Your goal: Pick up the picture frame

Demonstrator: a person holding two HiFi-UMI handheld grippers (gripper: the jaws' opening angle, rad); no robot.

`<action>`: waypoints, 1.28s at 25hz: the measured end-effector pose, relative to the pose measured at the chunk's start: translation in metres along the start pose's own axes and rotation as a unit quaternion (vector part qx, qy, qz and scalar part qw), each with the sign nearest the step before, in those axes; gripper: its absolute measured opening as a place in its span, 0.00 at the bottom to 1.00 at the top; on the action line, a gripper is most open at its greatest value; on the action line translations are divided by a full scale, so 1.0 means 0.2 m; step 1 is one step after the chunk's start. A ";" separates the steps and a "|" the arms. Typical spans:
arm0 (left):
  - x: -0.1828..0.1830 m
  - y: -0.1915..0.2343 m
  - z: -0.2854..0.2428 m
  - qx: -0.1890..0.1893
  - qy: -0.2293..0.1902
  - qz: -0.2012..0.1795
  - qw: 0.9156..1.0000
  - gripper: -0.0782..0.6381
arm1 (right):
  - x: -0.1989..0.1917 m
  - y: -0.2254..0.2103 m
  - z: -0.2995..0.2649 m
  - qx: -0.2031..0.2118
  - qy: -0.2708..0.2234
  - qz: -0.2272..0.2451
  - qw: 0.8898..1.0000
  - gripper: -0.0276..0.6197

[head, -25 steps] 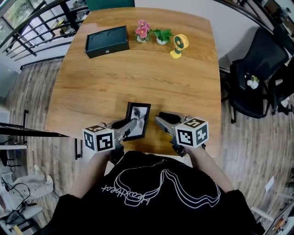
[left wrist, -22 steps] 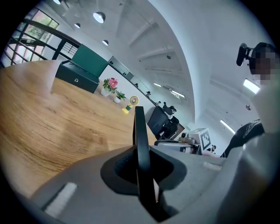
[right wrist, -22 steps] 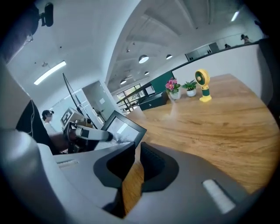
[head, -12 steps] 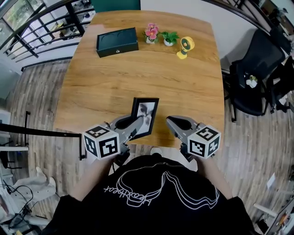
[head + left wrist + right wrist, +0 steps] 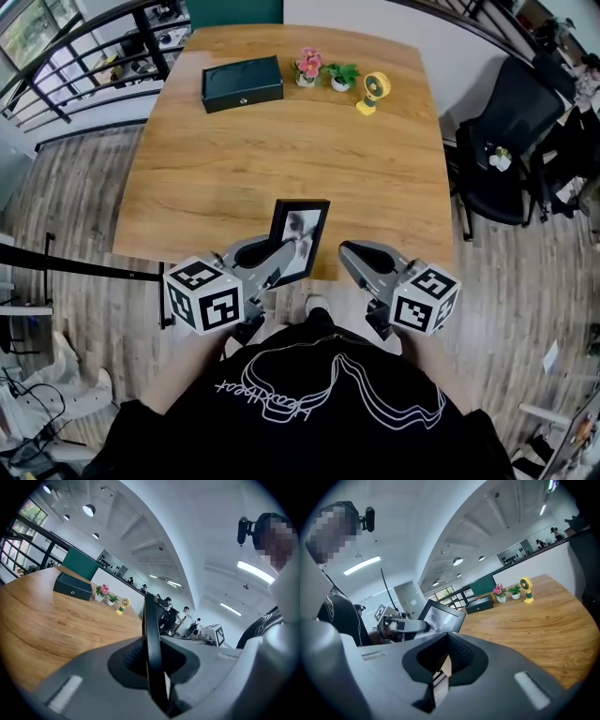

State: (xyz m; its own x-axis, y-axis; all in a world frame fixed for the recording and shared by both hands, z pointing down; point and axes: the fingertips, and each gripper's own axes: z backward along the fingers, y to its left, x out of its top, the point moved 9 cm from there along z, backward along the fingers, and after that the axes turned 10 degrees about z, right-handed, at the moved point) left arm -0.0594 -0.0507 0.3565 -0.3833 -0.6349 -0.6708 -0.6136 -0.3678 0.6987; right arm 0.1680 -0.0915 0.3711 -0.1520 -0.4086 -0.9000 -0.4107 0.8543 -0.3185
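Black shirt with white looping print — grey left tool and right tool, each bearing a black-and-white marker cube.

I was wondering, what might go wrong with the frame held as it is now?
The left gripper clamps the frame by one thin edge only, so it might pivot or slip. It hangs by the near edge of the table, so a drop could reach the floor. The right gripper is shut and apart from it, giving no support.

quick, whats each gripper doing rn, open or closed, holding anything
Left gripper: closed on the edge of the picture frame.
Right gripper: closed, nothing between its jaws.
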 end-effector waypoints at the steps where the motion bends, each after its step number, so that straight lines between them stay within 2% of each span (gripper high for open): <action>1: -0.01 -0.01 0.01 -0.002 0.000 -0.001 1.000 0.18 | 0.00 0.02 0.01 0.000 -0.003 0.000 1.000 0.08; 10: -0.09 -0.02 0.18 -0.009 0.003 0.022 1.000 0.18 | -0.07 0.18 0.01 -0.024 -0.021 0.000 1.000 0.08; 14: -0.08 -0.02 0.23 -0.011 0.000 0.036 0.999 0.18 | -0.06 0.23 0.00 -0.021 -0.025 -0.007 0.999 0.08; 32: -0.13 0.03 0.35 -0.001 0.008 0.047 0.999 0.18 | -0.11 0.31 -0.07 -0.026 -0.009 -0.015 1.000 0.08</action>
State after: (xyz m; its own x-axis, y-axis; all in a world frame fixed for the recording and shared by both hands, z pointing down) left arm -0.1014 0.0104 0.3613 -0.4274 -0.6779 -0.5981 -0.5748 -0.3069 0.7586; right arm 0.1338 -0.0332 0.3755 -0.1238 -0.4272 -0.8957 -0.4603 0.8243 -0.3295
